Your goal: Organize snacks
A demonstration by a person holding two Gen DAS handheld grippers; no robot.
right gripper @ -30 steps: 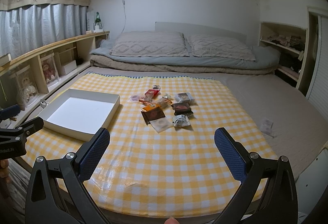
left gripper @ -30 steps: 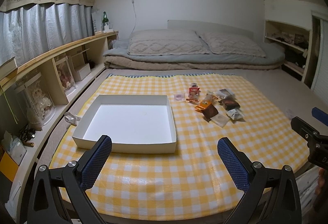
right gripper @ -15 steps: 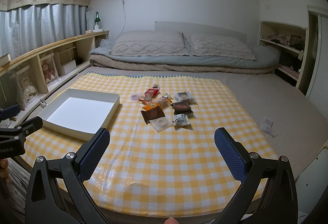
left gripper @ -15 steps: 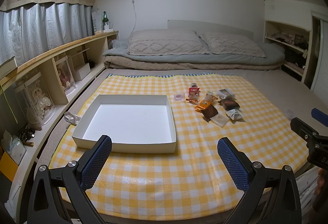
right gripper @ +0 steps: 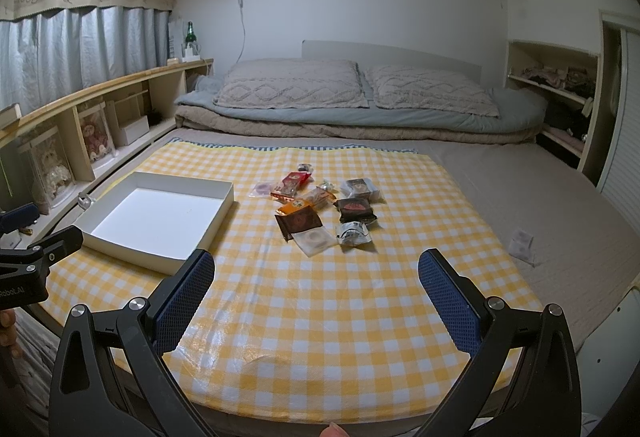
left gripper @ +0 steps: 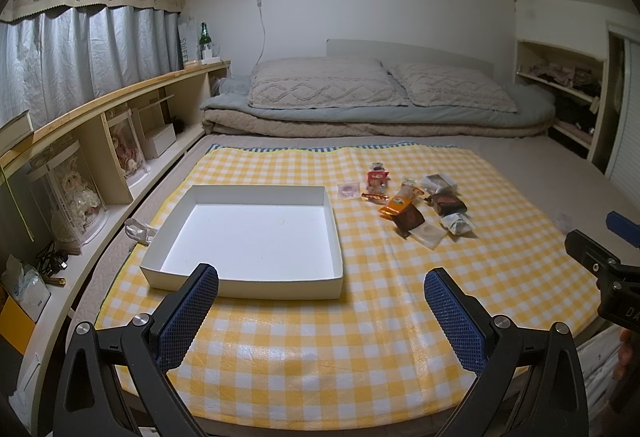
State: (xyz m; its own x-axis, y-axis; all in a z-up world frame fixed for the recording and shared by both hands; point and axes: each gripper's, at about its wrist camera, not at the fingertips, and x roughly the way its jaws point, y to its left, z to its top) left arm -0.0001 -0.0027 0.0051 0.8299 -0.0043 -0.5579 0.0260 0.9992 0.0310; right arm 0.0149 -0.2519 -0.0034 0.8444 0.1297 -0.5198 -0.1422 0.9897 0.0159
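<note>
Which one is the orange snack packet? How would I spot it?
Find the yellow checked cloth on the bed; right of the white box lies a pile of snacks. The orange packet sits mid-pile, the only bright orange wrapper, just behind a brown packet.

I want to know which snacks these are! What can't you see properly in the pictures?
- Snack pile: wrapper names too small to read in both views.
- Clear packet: partly overlaps the brown packet in the right wrist view.
- White box: near wall partly hidden by the left gripper finger, left wrist view.
</note>
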